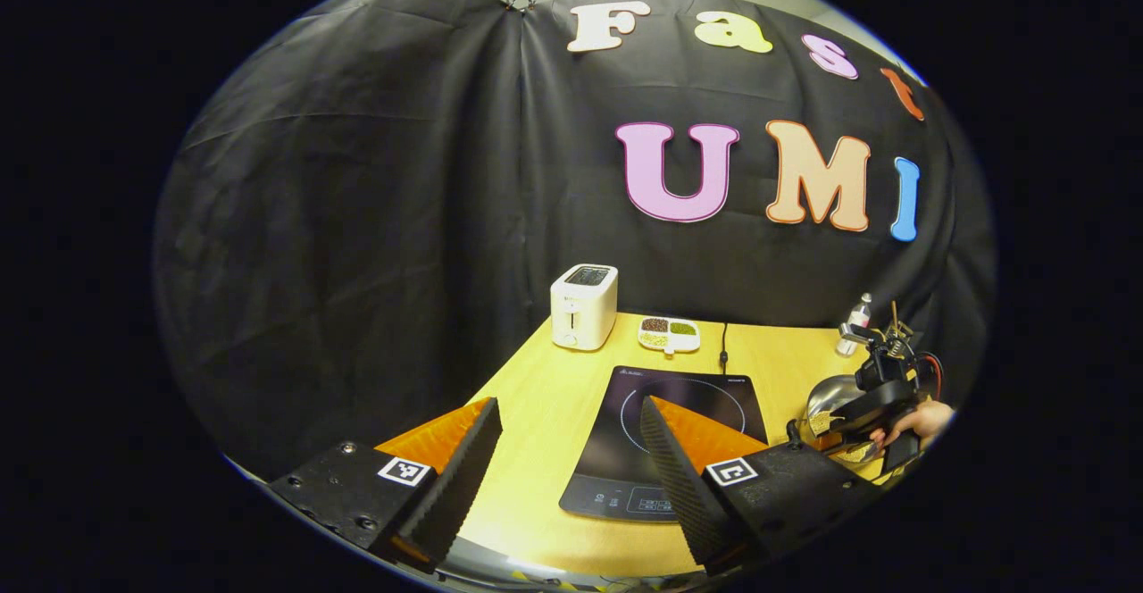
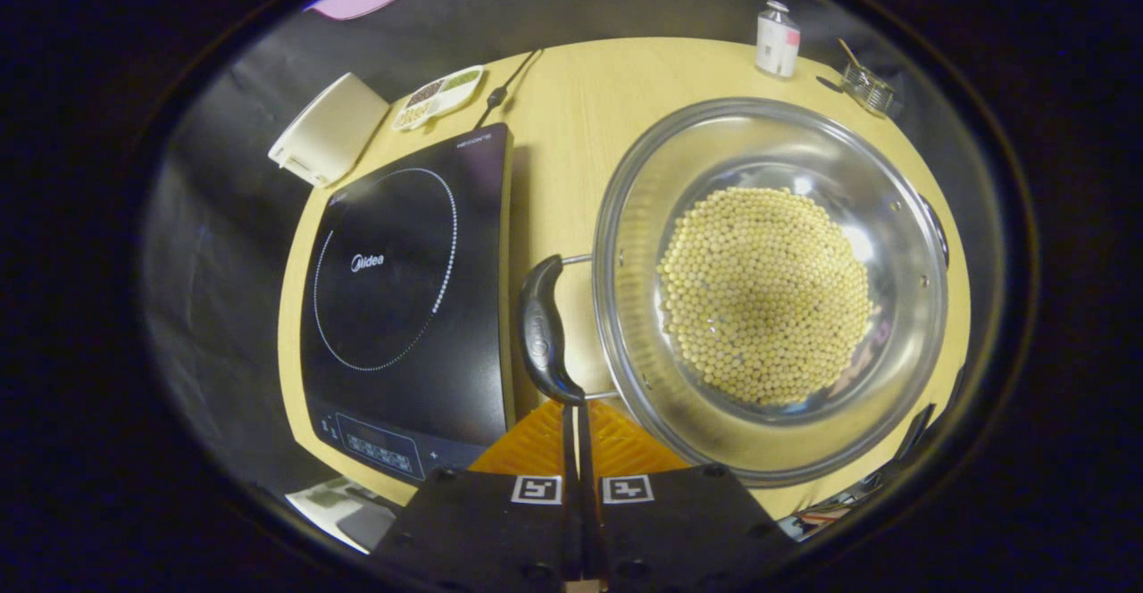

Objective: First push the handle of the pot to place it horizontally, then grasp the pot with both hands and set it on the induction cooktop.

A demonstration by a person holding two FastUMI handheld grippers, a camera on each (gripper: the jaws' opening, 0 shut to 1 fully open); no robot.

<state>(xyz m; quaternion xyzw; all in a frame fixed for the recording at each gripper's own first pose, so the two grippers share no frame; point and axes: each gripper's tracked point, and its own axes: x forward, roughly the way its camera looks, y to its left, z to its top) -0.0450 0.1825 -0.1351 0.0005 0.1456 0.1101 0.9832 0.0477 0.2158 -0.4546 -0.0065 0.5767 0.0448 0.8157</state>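
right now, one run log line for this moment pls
phase: pushing pot handle | right tool: shut, tips at handle | left tool: open, above cooktop | pot: on table beside cooktop

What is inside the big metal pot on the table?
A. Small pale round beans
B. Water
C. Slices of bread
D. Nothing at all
A: in the right gripper view the pot holds a heap of small pale round beans covering its bottom, beside the induction cooktop.
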